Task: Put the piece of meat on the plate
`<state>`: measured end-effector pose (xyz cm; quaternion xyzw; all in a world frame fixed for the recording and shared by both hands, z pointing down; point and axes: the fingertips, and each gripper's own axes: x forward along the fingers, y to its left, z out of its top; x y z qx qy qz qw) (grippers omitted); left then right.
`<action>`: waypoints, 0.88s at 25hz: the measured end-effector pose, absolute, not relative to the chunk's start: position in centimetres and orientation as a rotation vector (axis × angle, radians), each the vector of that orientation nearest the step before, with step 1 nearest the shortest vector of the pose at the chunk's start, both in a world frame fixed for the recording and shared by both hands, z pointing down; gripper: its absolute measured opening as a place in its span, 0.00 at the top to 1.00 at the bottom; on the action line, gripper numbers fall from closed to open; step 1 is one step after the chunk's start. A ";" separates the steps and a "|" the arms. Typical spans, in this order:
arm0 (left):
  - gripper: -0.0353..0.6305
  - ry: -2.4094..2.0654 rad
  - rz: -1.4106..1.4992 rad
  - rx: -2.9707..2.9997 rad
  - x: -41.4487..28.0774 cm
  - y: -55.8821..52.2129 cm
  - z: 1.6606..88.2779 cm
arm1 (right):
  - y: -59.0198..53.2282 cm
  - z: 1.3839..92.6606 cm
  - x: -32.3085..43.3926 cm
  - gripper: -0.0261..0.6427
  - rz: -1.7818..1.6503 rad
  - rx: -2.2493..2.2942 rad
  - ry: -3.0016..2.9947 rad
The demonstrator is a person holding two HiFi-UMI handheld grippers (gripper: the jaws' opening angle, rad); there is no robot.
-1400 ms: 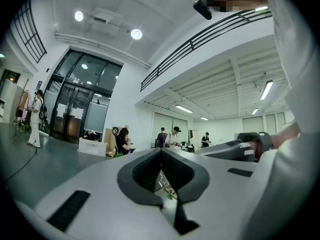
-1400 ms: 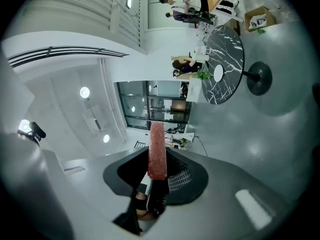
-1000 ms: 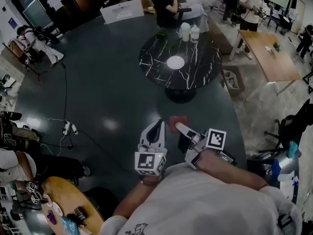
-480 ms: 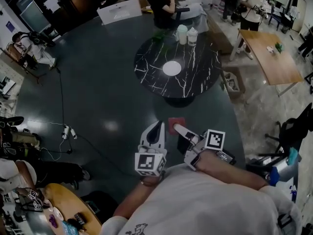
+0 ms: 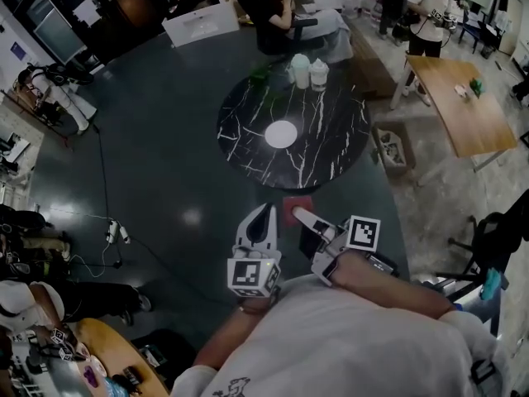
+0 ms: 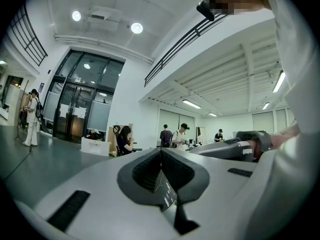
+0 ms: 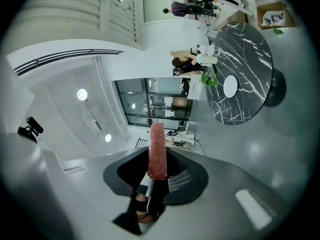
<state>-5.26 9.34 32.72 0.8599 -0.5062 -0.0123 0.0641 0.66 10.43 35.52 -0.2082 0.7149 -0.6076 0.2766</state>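
Observation:
A flat red piece of meat [image 5: 297, 208] stands on edge between the pads of my right gripper [image 5: 299, 214], which is shut on it; in the right gripper view the meat [image 7: 157, 151] sticks up out of that gripper [image 7: 157, 170]. Beside it my left gripper [image 5: 263, 220] is shut on nothing, and the left gripper view shows its pads meeting [image 6: 161, 152]. The white plate [image 5: 281, 134] lies in the middle of a round black marble table [image 5: 331, 151] ahead of both grippers, over dark floor. The right gripper view also shows the plate [image 7: 230, 86].
Two white jugs [image 5: 307, 71] and a green plant [image 5: 260, 74] stand at the table's far edge, with a seated person [image 5: 266, 13] behind. A cardboard box [image 5: 390, 145] and a wooden table [image 5: 463, 106] are to the right. A cable with a power strip [image 5: 116, 231] lies on the floor at left.
The marble table and plate have come closer and shifted left in the head view. Both grippers keep the same pose, the meat still gripped.

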 end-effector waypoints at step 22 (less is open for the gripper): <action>0.94 -1.468 -0.025 2.614 2.5 1.8 33.1 | 3.1 36.3 8.9 0.83 -1.621 -0.607 1.882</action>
